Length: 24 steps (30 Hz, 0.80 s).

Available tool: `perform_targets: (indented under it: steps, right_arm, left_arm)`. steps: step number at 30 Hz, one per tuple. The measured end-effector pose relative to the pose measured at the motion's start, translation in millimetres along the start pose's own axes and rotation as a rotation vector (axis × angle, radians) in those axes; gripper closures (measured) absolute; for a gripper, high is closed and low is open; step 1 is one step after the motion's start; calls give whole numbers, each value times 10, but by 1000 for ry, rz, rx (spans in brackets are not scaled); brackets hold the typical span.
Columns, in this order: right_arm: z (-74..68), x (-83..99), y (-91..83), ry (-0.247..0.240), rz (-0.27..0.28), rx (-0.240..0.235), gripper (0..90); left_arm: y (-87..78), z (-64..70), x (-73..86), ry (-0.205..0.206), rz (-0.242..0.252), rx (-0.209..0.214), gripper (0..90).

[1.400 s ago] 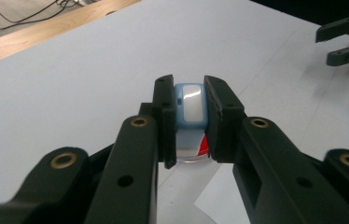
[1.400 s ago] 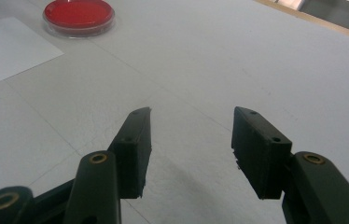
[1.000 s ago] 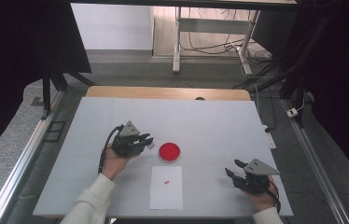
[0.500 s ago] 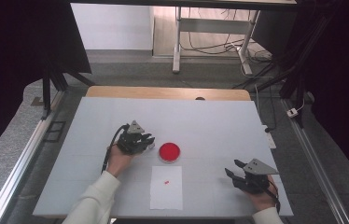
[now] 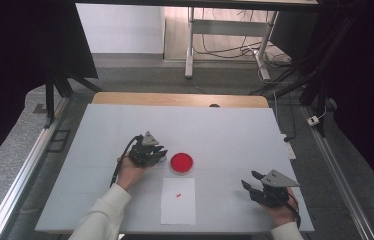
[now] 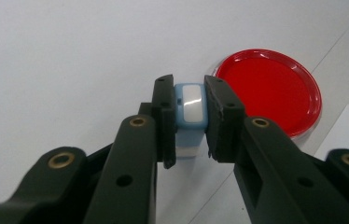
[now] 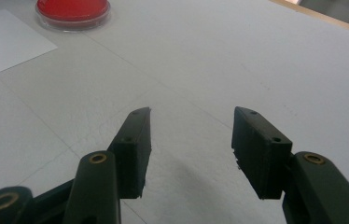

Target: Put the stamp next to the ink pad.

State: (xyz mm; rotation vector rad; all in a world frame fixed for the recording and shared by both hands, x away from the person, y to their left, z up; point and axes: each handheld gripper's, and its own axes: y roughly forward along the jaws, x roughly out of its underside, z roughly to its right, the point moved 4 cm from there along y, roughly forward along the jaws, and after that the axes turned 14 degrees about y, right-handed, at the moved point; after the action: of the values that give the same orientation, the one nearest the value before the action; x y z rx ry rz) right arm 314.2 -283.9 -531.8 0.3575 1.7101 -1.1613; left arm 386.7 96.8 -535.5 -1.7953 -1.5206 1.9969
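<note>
Now the left tool (image 6: pixel 190 116) is clamped on a small light-blue plastic stamp block with a white top (image 6: pixel 190 106). Over the last second it has drifted slightly nearer the round red ink pad in its clear dish (image 6: pixel 269 88), so inking looks next. The right tool (image 7: pixel 191 140) rests wide open and empty on the white desk (image 5: pixel 235 130). On the white paper sheet (image 5: pixel 178 207), the tiny red mark (image 5: pixel 178 195) is too small to read, and the stamp's underside is hidden.
</note>
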Motion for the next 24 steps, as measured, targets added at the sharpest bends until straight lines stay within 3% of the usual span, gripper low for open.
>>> perform_targets:
  steps: [3,10,14,24]
  right_arm:
    - [5,1,0,0,0,1,474]
    - [4,1,1,-1,0,1,474]
    - [2,-2,3,2,3,-4,472]
    - [-15,-9,11,-13,14,-37,457]
  left_arm:
    - [-5,-7,-1,-5,8,-1,690]
    - [-74,-33,-19,-36,44,-26,449]
    - [-134,-37,-23,-54,71,-15,340]
    - [-362,49,-15,-41,117,17,284]
